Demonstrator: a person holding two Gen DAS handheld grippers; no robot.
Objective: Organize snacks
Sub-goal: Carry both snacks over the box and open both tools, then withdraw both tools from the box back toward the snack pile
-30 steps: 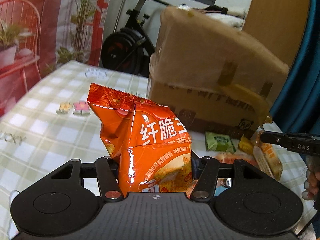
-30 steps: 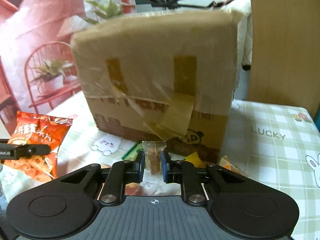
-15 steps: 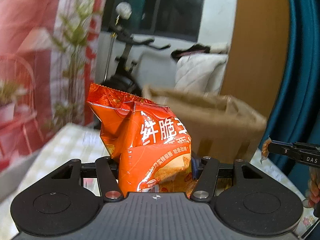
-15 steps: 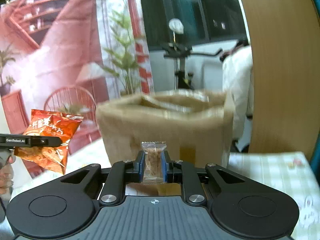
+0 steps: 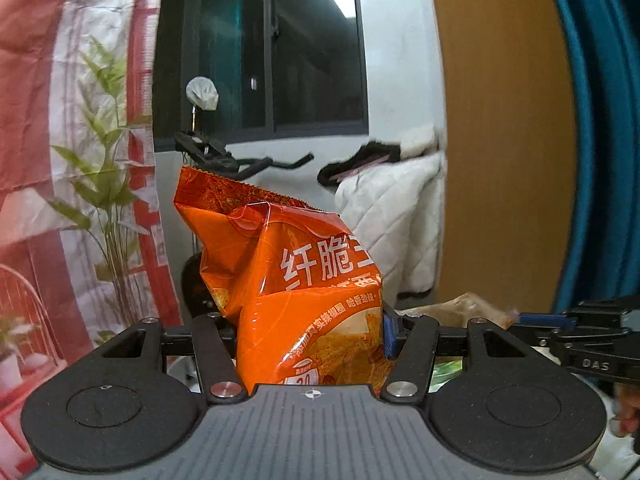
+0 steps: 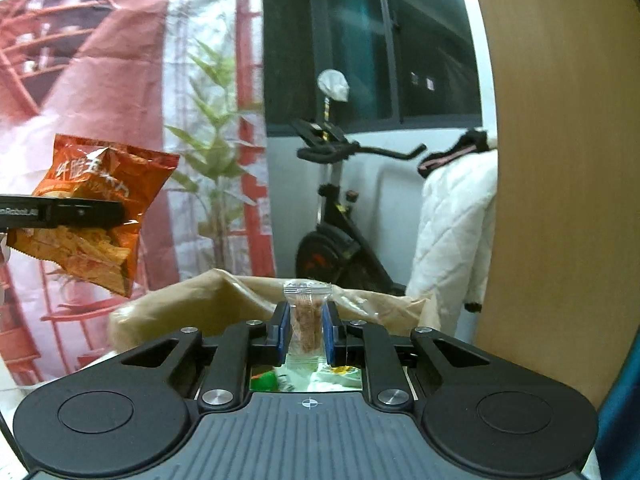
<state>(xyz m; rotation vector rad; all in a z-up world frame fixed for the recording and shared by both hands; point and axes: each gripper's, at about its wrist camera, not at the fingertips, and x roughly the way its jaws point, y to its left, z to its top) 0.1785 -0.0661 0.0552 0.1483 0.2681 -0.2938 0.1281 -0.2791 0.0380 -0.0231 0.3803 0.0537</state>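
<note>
My left gripper (image 5: 310, 338) is shut on a large orange snack bag (image 5: 292, 280) and holds it high in the air. The bag also shows in the right wrist view (image 6: 92, 216), at the left. My right gripper (image 6: 306, 332) is shut on a small clear packet with a brown snack (image 6: 306, 320). It hovers over the open top of a brown cardboard box (image 6: 200, 304). Several snacks (image 6: 320, 378) lie inside the box below the packet. The right gripper also shows at the right edge of the left wrist view (image 5: 560, 326), with the box rim (image 5: 460, 310) beside it.
An exercise bike (image 6: 336, 216) and a white quilted coat (image 6: 456, 224) stand behind the box. A wooden panel (image 6: 560, 160) is at the right, a red printed backdrop (image 6: 100, 80) at the left, a blue curtain (image 5: 600, 120) at the far right.
Both grippers have risen with their snacks from table level to above the box. The box's open top has come into view below the right gripper.
</note>
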